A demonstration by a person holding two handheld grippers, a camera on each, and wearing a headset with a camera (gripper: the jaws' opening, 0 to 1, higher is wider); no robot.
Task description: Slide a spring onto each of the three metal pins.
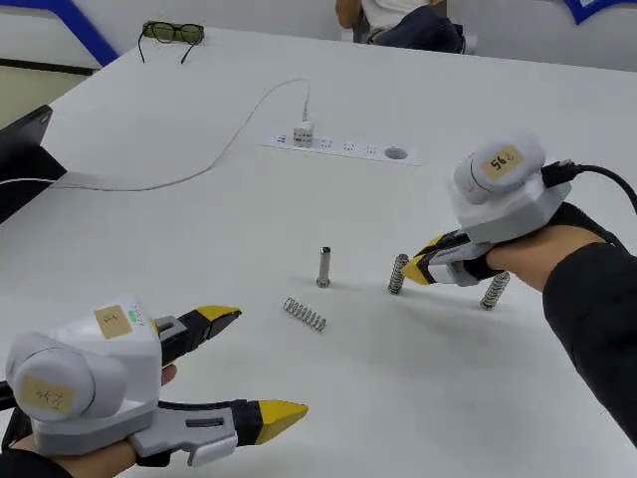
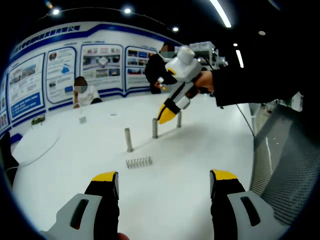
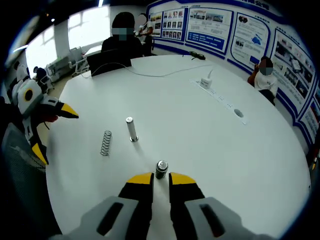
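At a white table [image 1: 418, 398], a person holds the left gripper [image 1: 257, 363] spread wide while the right gripper [image 1: 418, 269] sits at a spring-clad middle pin [image 1: 398, 274]

The left gripper hovers low at the table's near edge, its jaws well apart and holding nothing; the right gripper reaches in from the right, its jaws drawn almost together with a narrow gap, tips at the middle pin, though whether they pinch it cannot be told. A power strip [image 1: 343, 147] lies farther back on the table. The bare pin [image 1: 323, 267] stands upright to the left of the middle pin, the far-right pin [image 1: 495, 290] stands under its own spring just beside the right hand, and a loose spring [image 1: 305, 314] lies flat near the bare pin's foot
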